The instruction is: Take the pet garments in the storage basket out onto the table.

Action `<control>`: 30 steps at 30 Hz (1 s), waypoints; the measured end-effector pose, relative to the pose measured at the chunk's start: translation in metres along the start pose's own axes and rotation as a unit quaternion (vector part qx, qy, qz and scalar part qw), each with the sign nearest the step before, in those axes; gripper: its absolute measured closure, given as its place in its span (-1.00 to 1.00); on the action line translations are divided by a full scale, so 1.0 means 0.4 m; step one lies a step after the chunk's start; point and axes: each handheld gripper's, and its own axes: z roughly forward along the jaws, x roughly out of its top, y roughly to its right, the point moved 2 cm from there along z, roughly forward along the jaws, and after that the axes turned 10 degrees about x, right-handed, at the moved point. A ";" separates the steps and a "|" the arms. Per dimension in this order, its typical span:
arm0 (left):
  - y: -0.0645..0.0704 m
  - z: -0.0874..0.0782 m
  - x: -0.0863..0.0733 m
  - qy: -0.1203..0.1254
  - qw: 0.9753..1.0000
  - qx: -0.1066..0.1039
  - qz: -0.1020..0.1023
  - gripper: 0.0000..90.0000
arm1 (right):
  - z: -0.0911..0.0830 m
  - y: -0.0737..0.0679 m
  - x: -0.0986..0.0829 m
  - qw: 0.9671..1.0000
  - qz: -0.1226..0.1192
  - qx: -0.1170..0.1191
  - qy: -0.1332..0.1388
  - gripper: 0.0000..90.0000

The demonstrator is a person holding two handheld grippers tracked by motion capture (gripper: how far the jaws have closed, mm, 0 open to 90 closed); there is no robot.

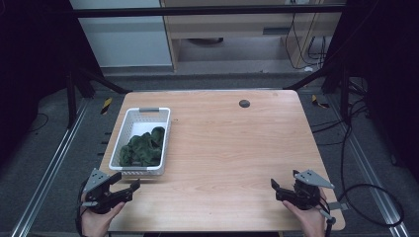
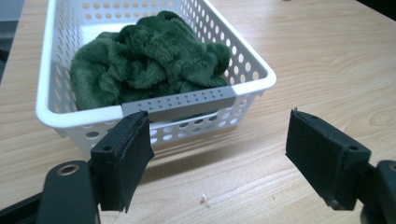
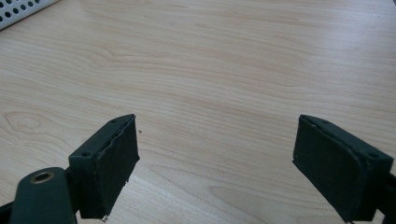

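Pretty roomy here: the counter (image 1: 232, 148) is bare wood from the middle out to 3 o'clock, so a claw can sweep freely. The one real obstacle is the white basket (image 1: 129, 118) at 9 o'clock, stuffed with green cloth (image 1: 142, 148), just ahead of the left claw (image 1: 127, 186).

We see a pale wooden table (image 1: 232, 148) with a small dark round spot (image 1: 244, 103) near its far edge, perhaps a cable hole. On the grey floor beyond lie two yellow-and-black striped pieces (image 1: 106, 105), one at each far corner. Black cables (image 1: 375, 197) loop at the right, and a wooden cabinet (image 1: 232, 29) stands behind.
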 end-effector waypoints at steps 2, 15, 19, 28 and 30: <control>-0.001 -0.003 0.007 0.004 1.000 -0.001 -0.001 -0.53 | 0.000 0.001 -0.001 1.000 0.000 -0.002 0.001 -0.69; -0.005 -0.010 0.053 0.010 1.000 -0.005 -0.005 -0.54 | -0.001 0.002 -0.001 1.000 0.001 -0.002 -0.001 -0.72; 0.001 -0.011 0.072 0.017 1.000 -0.008 -0.008 -0.53 | 0.001 0.008 -0.001 1.000 -0.004 -0.006 0.000 -0.72; 0.000 -0.006 0.117 0.026 1.000 -0.008 -0.004 -0.54 | -0.001 0.013 -0.002 1.000 -0.002 -0.007 -0.001 -0.72; -0.005 -0.007 0.126 0.027 1.000 -0.007 -0.005 -0.54 | -0.002 0.013 -0.002 1.000 -0.003 -0.008 0.000 -0.72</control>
